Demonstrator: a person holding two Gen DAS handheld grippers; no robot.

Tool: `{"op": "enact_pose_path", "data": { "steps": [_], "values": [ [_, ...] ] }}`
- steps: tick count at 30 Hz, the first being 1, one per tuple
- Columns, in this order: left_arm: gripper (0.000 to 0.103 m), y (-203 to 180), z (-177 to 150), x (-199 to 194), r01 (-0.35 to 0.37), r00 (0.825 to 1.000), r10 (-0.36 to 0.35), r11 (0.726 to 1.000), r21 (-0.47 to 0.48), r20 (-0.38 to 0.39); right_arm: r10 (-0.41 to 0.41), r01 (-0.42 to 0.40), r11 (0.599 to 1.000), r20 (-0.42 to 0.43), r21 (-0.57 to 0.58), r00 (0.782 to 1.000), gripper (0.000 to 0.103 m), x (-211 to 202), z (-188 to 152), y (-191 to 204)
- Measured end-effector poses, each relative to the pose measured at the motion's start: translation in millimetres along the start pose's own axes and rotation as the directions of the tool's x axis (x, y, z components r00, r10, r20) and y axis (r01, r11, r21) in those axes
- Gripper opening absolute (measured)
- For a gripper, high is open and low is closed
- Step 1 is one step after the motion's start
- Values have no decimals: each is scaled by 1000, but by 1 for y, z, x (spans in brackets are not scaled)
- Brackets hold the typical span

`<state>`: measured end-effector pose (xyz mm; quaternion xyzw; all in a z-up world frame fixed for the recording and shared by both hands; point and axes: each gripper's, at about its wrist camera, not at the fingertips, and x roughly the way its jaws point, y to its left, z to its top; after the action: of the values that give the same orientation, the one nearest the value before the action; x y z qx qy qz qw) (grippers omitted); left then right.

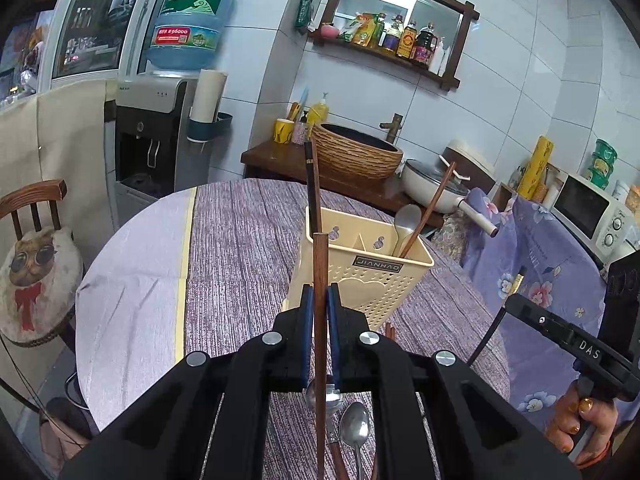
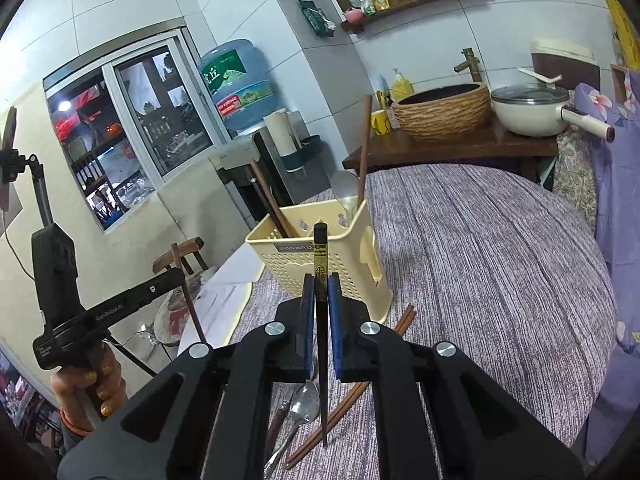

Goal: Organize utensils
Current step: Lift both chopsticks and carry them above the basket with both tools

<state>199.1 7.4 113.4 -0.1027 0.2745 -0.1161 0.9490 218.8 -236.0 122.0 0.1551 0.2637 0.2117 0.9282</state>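
left gripper (image 1: pixel 320 304): clamped on a brown wooden chopstick (image 1: pixel 320 320), held near its middle so the stick stands almost upright, lifted clear of the table and lined up in front of the holder.
right gripper (image 2: pixel 318 296): clamped on a black chopstick (image 2: pixel 320 264) with gold print at its top, also upright, tip hanging free above the cloth; the grip leaves the lower end free, which would suit lowering it into a slot.
utensil holder (image 1: pixel 380 276): cream perforated caddy standing on the table, divided into compartments; it already holds a pale spoon (image 1: pixel 406 220) and a brown chopstick in one end, and two more sticks at the other.
still on the table: a metal spoon (image 1: pixel 355 430) and another utensil beside it, plus loose brown chopsticks (image 2: pixel 360 392) lying near the holder's base.
table (image 1: pixel 240 240): round, covered with a purple striped cloth.
step, as judged: both sticks are raised for dropping into the holder.
risk: thin sticks may pivot in the pads and miss the compartment.
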Motion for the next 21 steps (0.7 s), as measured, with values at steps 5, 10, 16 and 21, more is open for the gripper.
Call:
{"op": "enact_pose_path", "data": {
  "steps": [5,10,16,21],
  "values": [
    [8,1,5,-6,14,1000,-14,1000,1,9,9,-9,999,10,-38,1000,8,-2,11,12],
    [8,-1,18,-14,17,999,-18,1000,18,31,31,-30,998,16,-51,999,8,-4,25,21],
    [8,-14,49,-27,51,996,-55,997,57,72,43,-35,994,74,-106,996,8,-15,60,43],
    [8,-27,93,-37,81,989,-88,995,61,119,9,16,989,164,-150,986,8,-20,107,64]
  ]
}}
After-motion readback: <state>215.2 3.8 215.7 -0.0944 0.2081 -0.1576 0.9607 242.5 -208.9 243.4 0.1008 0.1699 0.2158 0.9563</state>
